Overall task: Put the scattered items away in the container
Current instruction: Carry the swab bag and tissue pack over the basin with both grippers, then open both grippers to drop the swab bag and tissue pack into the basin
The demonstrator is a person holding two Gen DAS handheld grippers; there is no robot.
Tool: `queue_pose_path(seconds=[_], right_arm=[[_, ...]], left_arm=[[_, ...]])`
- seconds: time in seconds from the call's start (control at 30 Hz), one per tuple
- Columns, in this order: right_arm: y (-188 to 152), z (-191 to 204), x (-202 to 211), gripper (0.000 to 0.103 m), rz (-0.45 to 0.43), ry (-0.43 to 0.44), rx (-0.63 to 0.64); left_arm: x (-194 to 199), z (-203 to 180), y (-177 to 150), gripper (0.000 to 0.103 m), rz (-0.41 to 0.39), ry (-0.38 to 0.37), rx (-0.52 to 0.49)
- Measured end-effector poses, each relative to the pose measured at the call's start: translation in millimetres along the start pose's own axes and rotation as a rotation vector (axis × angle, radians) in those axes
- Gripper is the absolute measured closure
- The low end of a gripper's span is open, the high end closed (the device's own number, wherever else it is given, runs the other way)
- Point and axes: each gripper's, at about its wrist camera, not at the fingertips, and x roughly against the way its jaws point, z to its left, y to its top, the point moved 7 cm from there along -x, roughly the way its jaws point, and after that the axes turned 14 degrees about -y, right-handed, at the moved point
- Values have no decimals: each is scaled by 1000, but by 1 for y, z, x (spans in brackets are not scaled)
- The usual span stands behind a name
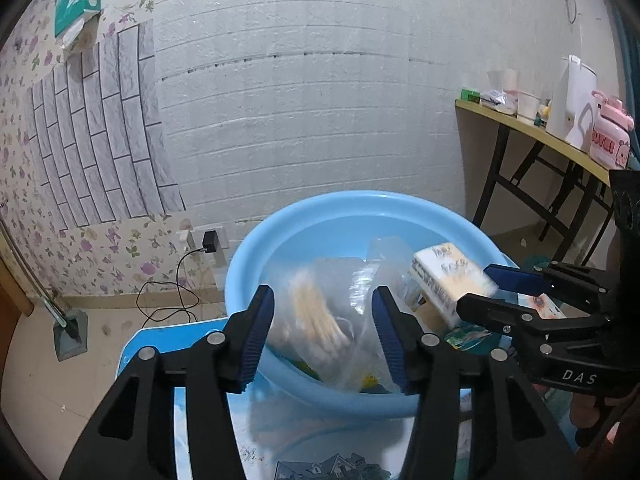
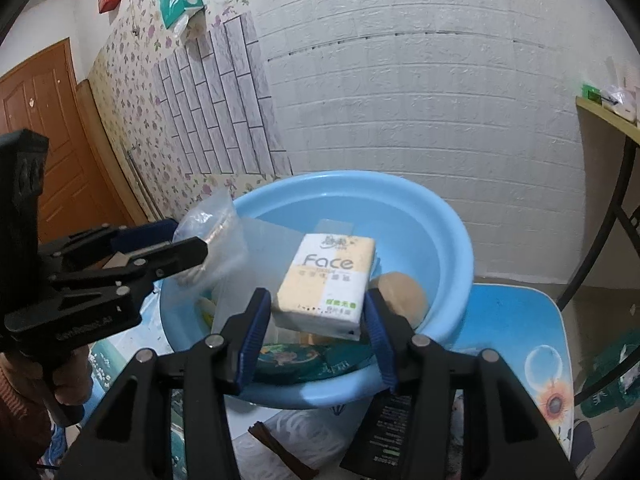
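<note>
Tissue pack [image 2: 325, 282], labelled "Face", sits clamped between my right gripper [image 2: 316, 330] fingers, held above the blue basin [image 2: 440, 216] at 12 o'clock. My left gripper [image 1: 323, 334] pinches a clear plastic bag [image 1: 320, 316] of pale sticks over the basin's 9 o'clock rim. The basin rests on a printed counter [image 2: 516, 320].

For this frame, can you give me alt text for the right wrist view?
The right gripper holds a "Face" tissue pack over a blue basin that already contains items. At left, the left gripper holds a clear plastic bag over the basin's rim.
</note>
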Motion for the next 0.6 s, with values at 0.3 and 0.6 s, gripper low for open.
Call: queue_pose_path(seconds=[0.3,0.6], right_arm=[[-3,-8,21,54,-16,-31,-12],[-22,-24,45,54,-10,-70,-42]], left_arm=[[24,0,-14,47,-12,18,22],[44,3,-53,39,14,22,78]])
